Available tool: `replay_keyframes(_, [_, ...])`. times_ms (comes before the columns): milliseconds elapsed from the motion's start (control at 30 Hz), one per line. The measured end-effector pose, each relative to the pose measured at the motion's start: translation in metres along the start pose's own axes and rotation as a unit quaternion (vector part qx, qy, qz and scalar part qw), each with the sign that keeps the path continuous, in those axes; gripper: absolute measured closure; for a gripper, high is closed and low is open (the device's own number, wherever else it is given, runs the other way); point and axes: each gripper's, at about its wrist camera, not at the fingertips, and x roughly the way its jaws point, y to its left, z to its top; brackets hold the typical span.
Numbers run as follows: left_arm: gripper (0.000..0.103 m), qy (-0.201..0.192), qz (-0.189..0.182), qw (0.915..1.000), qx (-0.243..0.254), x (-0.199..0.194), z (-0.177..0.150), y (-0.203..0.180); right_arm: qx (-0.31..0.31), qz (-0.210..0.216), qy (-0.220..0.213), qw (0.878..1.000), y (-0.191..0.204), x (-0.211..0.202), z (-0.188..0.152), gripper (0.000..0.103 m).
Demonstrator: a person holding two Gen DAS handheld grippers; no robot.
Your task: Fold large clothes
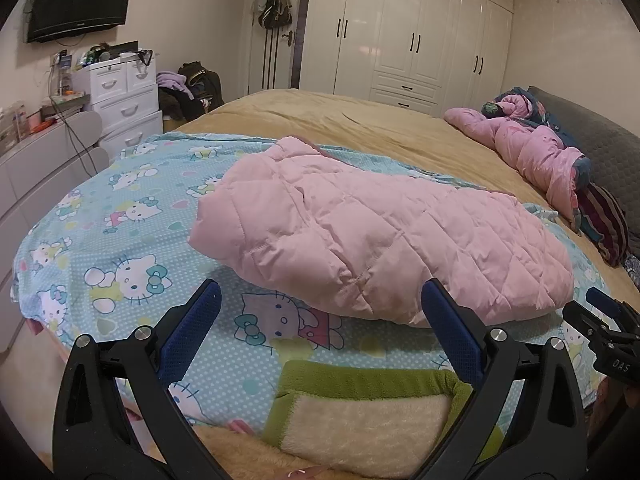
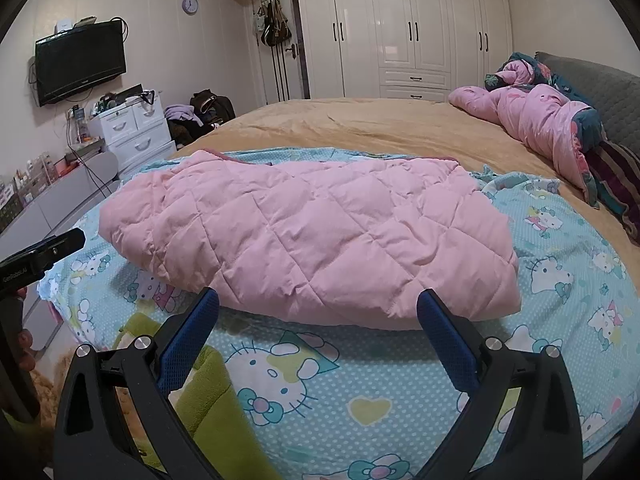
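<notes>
A pink quilted padded garment [image 1: 372,232] lies folded into a long bundle on a light-blue Hello Kitty sheet [image 1: 120,216] on the bed. It also shows in the right wrist view [image 2: 320,236], on the same sheet [image 2: 568,280]. My left gripper [image 1: 320,300] is open and empty, just short of the bundle's near edge. My right gripper [image 2: 318,306] is open and empty, also just short of the near edge. The right gripper shows at the right edge of the left wrist view [image 1: 600,320].
A green and cream fleece blanket [image 1: 360,408] lies at the bed's near edge. A crumpled pink duvet [image 2: 536,120] and pillows lie by the headboard. A tan bedspread [image 2: 360,124] covers the far bed. White drawers [image 1: 124,100] and a grey cabinet stand at the left.
</notes>
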Motion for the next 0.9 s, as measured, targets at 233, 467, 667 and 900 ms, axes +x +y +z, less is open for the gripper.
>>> replay_keyframes(233, [0.009, 0.0, 0.001, 1.0, 0.0, 0.0, 0.0002, 0.0, 0.0, 0.0, -0.001, 1.0, 0.0008, -0.0003, -0.0001, 0.004])
replay_keyframes(467, [0.009, 0.0, 0.002, 1.0, 0.001, -0.0011, 0.0, 0.0008, 0.0, 0.0, 0.0, 1.0, 0.0017, 0.0, -0.0003, 0.004])
replay_keyframes(667, [0.009, 0.0, 0.002, 1.0, 0.0, -0.0006, 0.0001, 0.0005, 0.0, 0.001, 0.001, 1.0, 0.0005, 0.0, -0.0004, 0.004])
replay_keyframes(900, [0.009, 0.0, 0.003, 1.0, 0.001, -0.0009, 0.0001, 0.0013, 0.0, 0.001, 0.002, 1.0, 0.0015, -0.0002, -0.0007, 0.004])
